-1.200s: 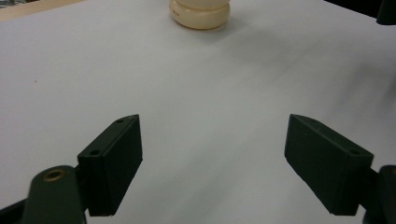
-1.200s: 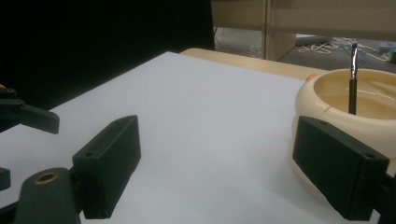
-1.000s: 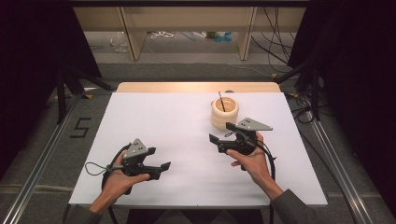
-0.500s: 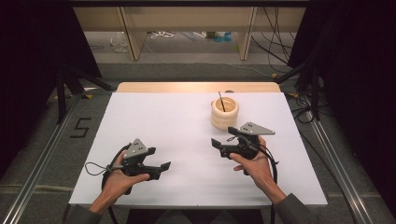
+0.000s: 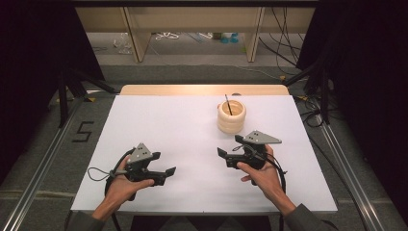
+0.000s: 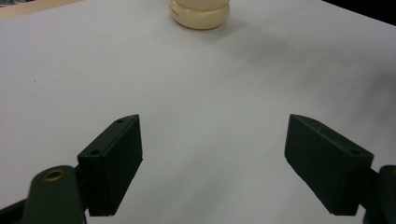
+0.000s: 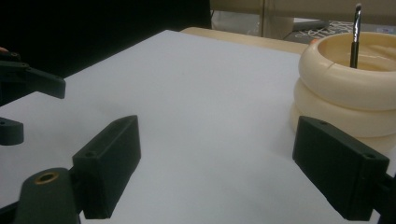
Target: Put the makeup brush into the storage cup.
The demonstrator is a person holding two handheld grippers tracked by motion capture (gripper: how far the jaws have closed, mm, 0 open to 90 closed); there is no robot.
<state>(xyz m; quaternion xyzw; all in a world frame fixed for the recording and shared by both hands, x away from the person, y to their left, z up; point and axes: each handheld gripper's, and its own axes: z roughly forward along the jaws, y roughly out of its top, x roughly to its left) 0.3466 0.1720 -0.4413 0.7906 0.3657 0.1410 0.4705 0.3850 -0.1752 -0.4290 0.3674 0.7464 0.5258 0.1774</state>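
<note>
High view overhead facing forward, gripper views low, sharing ringed cup (image 5: 231, 116)

Upper part of the cream ring stack (image 6: 200, 13) cut off by the left gripper view's top edge.

A cream ribbed holder (image 5: 231, 116) stands upright on the white table (image 5: 168, 125) — far right — a thin dark stick (image 5: 228, 104) leaning inside.
</note>
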